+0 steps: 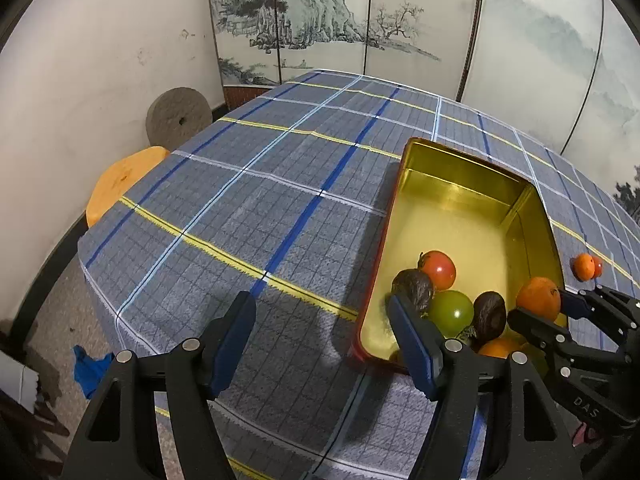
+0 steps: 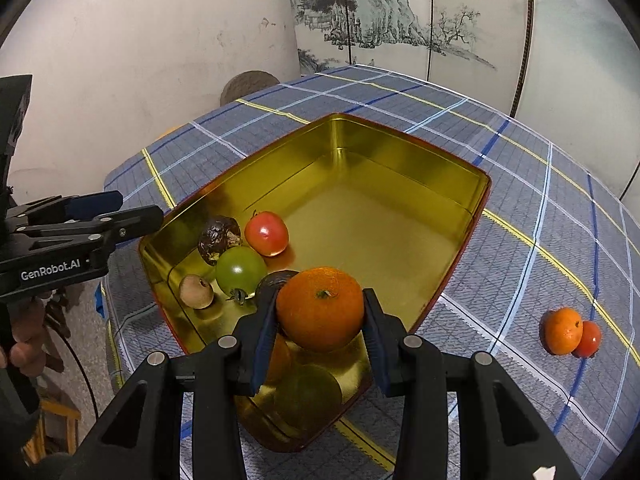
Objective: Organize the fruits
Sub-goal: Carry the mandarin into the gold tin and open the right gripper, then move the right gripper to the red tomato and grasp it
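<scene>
The jaws of your right gripper (image 2: 320, 354) are clenched on a mandarin (image 2: 320, 307), one blue pad on each side of it, and you hold it above the near end of the gold tin (image 2: 400, 216). I think this grip across the widest part keeps the round fruit from rolling out, and the place over the tin suggests that you bring it there to put it down with the others. The jaws of your left gripper (image 1: 324, 344) are released and grasp nothing; it hangs over the tin's near left corner, perhaps to stay out of the way.

Inside the tin, at its near end, lie a red tomato (image 2: 267, 233), a green tomato (image 2: 240, 270), a dark wrinkled fruit (image 2: 218, 236) and a small tan fruit (image 2: 196, 291), close together. The tin stands on the checked worktop (image 2: 520, 208), toward its near edge.

The right wrist view shows the grip on the mandarin plainly, and also a second mandarin (image 2: 562, 330) touching a small red fruit (image 2: 590, 339) near the worktop's right edge; these are not yet collected. The left wrist view hides the tan fruit behind its own finger, but it shows the empty left part of the worktop.
</scene>
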Action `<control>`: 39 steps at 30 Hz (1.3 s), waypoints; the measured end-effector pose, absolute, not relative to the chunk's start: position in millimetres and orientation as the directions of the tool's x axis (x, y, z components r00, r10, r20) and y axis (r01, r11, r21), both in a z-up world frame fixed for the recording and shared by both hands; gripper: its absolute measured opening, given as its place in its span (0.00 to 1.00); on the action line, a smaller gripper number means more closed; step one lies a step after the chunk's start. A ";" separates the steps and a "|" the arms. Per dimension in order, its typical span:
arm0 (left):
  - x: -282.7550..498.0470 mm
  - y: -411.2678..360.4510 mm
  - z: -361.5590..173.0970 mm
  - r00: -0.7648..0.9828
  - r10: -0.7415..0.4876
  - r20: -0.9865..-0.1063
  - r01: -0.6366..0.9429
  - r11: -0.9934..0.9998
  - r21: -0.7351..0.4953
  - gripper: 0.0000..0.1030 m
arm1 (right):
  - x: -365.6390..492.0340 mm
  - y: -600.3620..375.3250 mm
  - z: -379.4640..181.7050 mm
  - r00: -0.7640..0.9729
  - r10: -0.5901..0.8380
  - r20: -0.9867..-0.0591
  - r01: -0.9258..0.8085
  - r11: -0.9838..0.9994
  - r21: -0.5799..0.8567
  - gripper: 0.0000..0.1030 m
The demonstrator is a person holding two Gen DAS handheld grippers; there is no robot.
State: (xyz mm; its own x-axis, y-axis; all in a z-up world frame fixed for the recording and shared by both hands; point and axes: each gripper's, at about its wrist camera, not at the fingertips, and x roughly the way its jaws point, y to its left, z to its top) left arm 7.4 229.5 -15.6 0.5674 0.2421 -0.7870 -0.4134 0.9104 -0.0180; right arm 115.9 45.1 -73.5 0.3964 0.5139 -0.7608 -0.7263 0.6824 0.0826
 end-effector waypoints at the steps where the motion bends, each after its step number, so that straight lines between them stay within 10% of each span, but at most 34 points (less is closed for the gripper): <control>1: 6.7 229.5 -16.1 0.567 0.240 -0.788 -0.413 0.911 -0.019 0.68 | 115.4 45.8 -74.5 0.396 0.512 -0.762 -0.727 0.682 0.080 0.37; 39: 1.6 205.2 -6.4 0.598 0.208 -0.774 -0.367 0.930 -0.034 0.68 | 128.0 -12.1 -58.7 0.499 0.483 -0.720 -0.629 0.773 0.083 0.38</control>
State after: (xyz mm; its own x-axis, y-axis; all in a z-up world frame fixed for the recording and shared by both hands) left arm 1.6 205.2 -6.4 0.5979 0.2080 -0.7741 -0.3670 0.9296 -0.0336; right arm 128.0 -12.1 -58.7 0.4986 0.4825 -0.7201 -0.6286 0.7733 0.0829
